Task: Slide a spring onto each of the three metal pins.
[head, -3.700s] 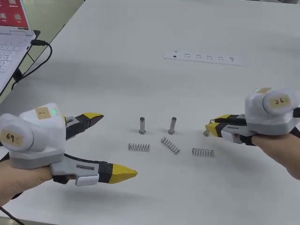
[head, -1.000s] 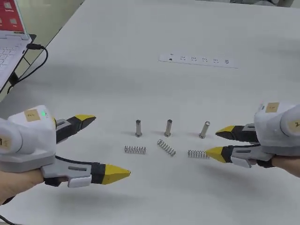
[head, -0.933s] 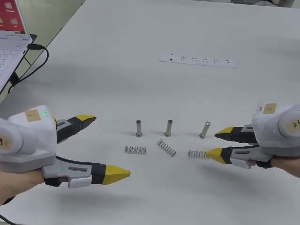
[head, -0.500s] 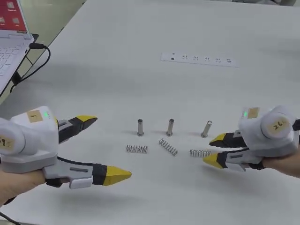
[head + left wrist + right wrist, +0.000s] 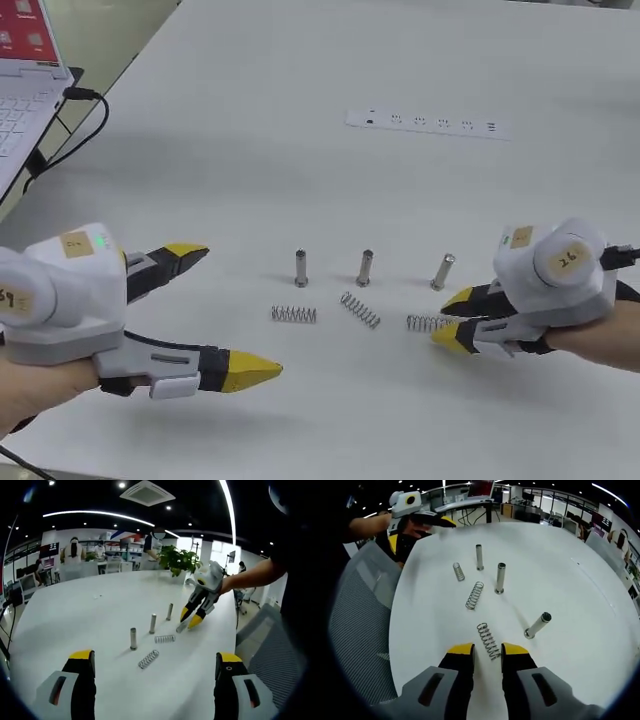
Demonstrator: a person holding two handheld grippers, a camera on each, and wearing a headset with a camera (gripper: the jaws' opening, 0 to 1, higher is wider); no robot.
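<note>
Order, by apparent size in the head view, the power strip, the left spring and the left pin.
Largest: power strip. Then left spring and left pin, too alike to rank.

White power strip [image 5: 428,124] upper centre of head view, lying on white table [image 5: 240,150]. Open laptop [image 5: 22,75] upper left corner, black cable [image 5: 103,120] plugged into its side.

Three pins [image 5: 366,268], three springs [image 5: 360,310] in front, right claw [image 5: 441,320] at rightmost spring [image 5: 421,322]
</note>
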